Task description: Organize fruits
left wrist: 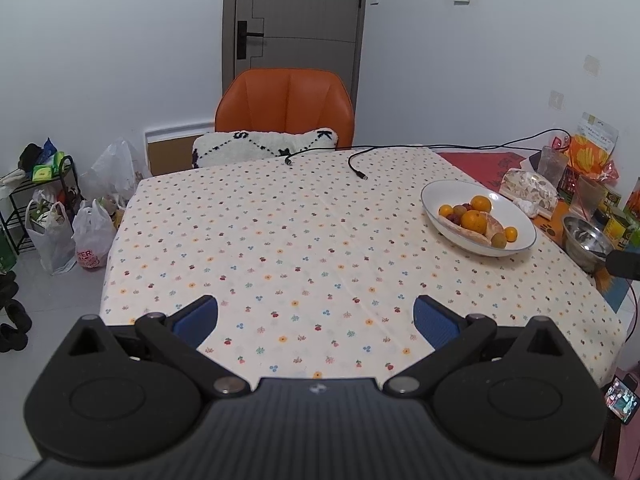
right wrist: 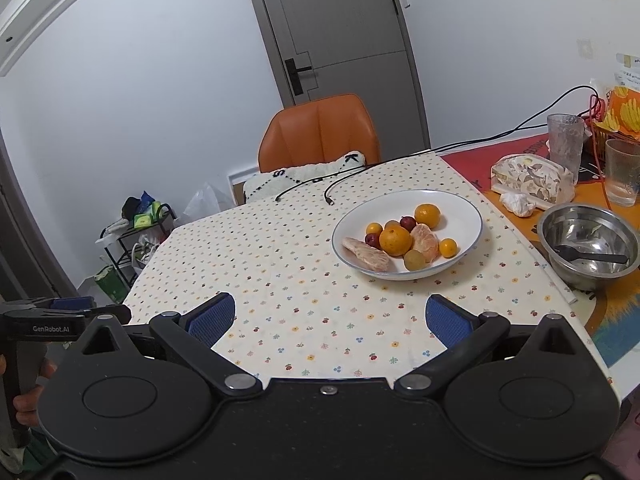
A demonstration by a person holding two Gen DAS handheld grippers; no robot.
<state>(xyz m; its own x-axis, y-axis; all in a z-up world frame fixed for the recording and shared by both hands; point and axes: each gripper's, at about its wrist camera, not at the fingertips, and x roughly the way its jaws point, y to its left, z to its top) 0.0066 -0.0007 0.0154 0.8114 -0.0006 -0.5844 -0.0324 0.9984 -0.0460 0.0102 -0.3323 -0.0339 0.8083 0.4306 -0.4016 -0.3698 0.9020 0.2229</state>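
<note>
Nearest to us, we are holding the left gripper [left wrist: 316, 316] and the right gripper [right wrist: 330, 318] low over the near edge of the flowered tablecloth [left wrist: 260, 240], both with their blue pads spread wide and nothing between them.

We are looking at the fruits gathered in the white plate [right wrist: 468, 208]: a big orange [right wrist: 395, 241] in the middle, a second orange [right wrist: 427, 215] behind it, small yellow fruits [right wrist: 447, 247], dark red ones [right wrist: 408, 223], a greenish round one [right wrist: 414, 260], and two peeled segments [right wrist: 366, 255] whose long axes are running roughly across the plate from its left rim toward its near side. No loose fruit is lying on the cloth that we can see.

The relation we are weighing is this: the plate is sitting ahead and only slightly right of the right gripper, close by, while from the left gripper it is lying far off to the right and well ahead. So we are judging the right hand the nearer one for any reach into the plate. A steel bowl [right wrist: 588, 240] with a dark spoon is standing just right of the plate.

With all fruit already in the plate, we are seeing a scene that fits either fruit collected there or fruit waiting to be sorted out of it.
</note>
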